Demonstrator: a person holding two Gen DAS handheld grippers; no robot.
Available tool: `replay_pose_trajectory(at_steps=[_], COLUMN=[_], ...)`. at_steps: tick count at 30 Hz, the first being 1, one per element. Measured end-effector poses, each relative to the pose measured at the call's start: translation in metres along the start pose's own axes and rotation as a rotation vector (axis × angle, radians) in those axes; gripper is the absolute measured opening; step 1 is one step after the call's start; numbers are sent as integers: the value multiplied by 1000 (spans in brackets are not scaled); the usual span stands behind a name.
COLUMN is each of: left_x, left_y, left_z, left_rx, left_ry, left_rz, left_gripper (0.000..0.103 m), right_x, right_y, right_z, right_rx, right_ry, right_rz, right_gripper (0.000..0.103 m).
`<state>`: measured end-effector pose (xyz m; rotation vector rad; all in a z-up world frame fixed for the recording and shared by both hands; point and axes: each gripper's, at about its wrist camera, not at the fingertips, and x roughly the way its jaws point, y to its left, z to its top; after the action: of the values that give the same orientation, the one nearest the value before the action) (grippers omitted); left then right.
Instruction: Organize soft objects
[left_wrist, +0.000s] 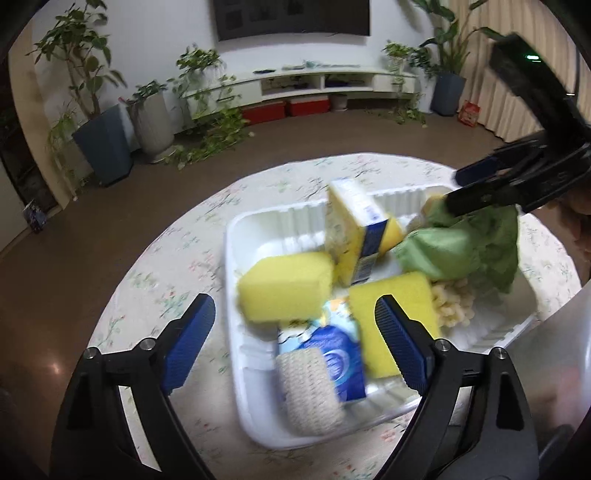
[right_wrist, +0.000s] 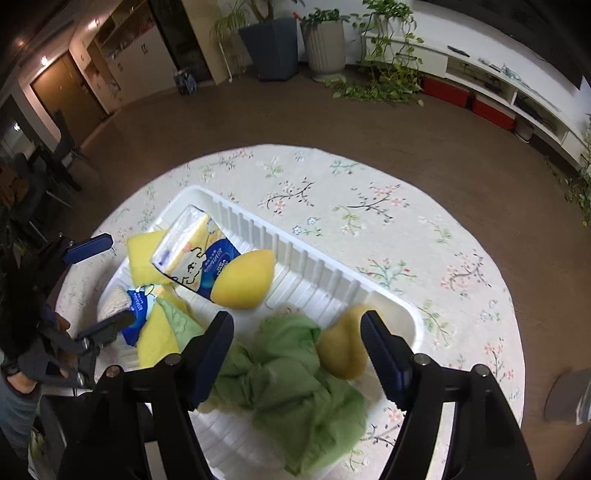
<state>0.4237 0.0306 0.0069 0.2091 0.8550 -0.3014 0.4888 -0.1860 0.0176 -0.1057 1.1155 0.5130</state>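
Observation:
A white ribbed tray (left_wrist: 236, 280) (right_wrist: 317, 266) on the round table holds soft things: two yellow sponges (left_wrist: 286, 286) (left_wrist: 391, 295), a yellow and blue tissue pack (left_wrist: 358, 230) (right_wrist: 188, 254), a blue pack (left_wrist: 336, 354), a beige knitted scrubber (left_wrist: 310, 391), a green cloth (left_wrist: 465, 251) (right_wrist: 291, 380) and two yellow egg-shaped sponges (right_wrist: 243, 278) (right_wrist: 343, 343). My left gripper (left_wrist: 295, 336) is open above the tray's near end. My right gripper (right_wrist: 297, 354) is open just over the green cloth; it also shows in the left wrist view (left_wrist: 458, 188).
The table wears a floral cloth (right_wrist: 369, 206) that ends in a round edge over a brown floor. Potted plants (left_wrist: 103, 140), a white TV shelf (left_wrist: 317, 79) and red boxes (left_wrist: 284, 109) stand along the far wall.

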Motion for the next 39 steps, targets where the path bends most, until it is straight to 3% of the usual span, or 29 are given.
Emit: replay_pose_trajectory(at_steps=[6,12,17,23,25,29,34,39], left_x=[8,-10,-40,-103,-124,-172,-216,-239], left_y=[7,13,24,20,13,-16,-51,-92], left_z=[-16,-20,-29,-56,-67,-101,-139,-167], left_rx=[-38,-75,-134,-219,-236,-257,-332,-333], left_ry=[53,6,-35,-116,-133,-181,-215,-224], left_rz=[13,28,48,120,146,195,178,152], left_gripper=[89,89,89,94,100,103,103,103], right_x=[-20,-58,-95,-137,-148,-165,-172,-179], right_y=[-14,-28,-18,13,27,54,97,134], right_z=[-21,-37,-65,-126,-150,-202,-271,-313], right_rx=[51,113,86,79,78,109,145,160], right_ry=[-55,-160,-222,-308,-323,-360,-387,-458], right_rz=[23,43,10,3,0,14,-47,-137], right_gripper=[74,74,80,92,95,103,103,103])
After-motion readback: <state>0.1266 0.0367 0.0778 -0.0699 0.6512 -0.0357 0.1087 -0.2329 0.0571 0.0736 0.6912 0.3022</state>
